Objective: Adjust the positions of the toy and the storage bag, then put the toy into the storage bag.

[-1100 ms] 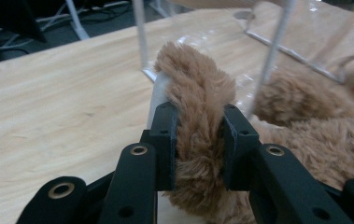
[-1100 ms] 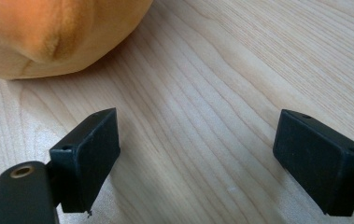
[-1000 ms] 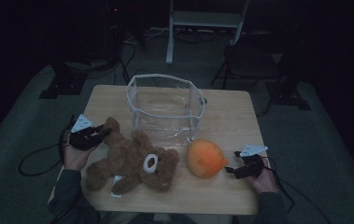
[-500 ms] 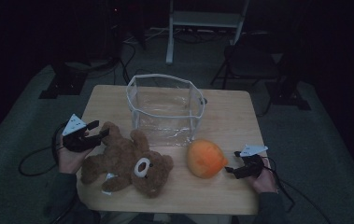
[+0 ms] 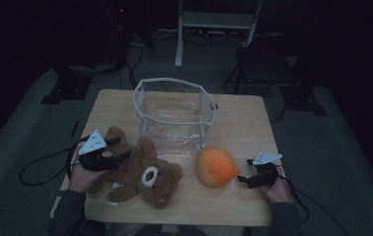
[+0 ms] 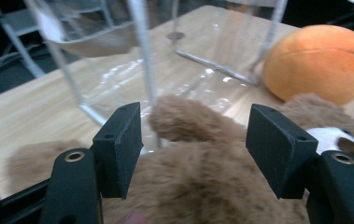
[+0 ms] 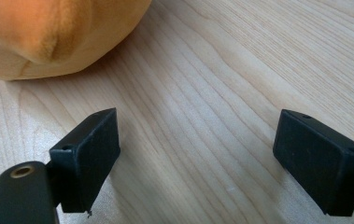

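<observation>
Left gripper [image 5: 112, 149], jaws just opening, straddles the bear [image 5: 139, 174]; bag [image 5: 174, 115] at twelve, ball [image 5: 217, 167] at three; right gripper [image 5: 243, 179] stands apart.

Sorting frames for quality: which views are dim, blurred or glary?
High view: very dim, surroundings nearly black. Left gripper view: bright, teddy bear fur softly blurred near the lens, glare on the clear bag. Right gripper view: well lit, wood grain sharp, orange plush slightly soft.

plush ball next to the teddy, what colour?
Orange plush ball, with a darker seam line; clearest in the left gripper view.
</observation>
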Tool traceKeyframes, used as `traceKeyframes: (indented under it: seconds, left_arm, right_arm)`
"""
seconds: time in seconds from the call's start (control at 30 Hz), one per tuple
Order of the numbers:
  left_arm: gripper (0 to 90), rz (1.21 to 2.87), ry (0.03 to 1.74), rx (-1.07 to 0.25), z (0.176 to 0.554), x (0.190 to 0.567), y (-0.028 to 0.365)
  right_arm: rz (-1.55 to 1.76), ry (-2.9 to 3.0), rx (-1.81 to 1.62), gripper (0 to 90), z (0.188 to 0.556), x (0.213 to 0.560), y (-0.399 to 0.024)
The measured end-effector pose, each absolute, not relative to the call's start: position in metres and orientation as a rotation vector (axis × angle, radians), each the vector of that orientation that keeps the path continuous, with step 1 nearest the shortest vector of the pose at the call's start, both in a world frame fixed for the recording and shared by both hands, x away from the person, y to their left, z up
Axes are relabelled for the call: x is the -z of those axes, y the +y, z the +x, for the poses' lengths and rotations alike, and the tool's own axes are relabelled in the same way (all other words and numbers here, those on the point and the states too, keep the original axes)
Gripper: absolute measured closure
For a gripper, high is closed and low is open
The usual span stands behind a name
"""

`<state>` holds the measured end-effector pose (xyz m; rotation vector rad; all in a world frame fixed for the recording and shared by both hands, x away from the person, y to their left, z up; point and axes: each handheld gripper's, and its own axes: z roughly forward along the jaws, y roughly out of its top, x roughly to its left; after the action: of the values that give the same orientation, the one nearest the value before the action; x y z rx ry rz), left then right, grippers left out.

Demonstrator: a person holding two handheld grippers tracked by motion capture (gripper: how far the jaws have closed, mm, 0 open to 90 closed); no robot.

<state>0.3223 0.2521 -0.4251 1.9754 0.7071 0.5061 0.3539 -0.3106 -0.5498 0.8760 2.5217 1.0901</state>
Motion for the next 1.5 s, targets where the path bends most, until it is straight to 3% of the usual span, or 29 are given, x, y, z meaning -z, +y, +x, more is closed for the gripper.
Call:
traceKeyframes:
  seconds: [0.57,1.5]
  left_arm:
    - [33.1,2.012,0.613,-0.361,0.313,0.449,0.229]
    - [29.8,2.037,0.509,-0.288,0.290,0.457,0.220]
  right_arm:
    - [0.876,2.522,-1.090,14.0,0.354,0.550,-0.311]
    - [0.875,2.522,-1.089,13.9,0.354,0.550,-0.311]
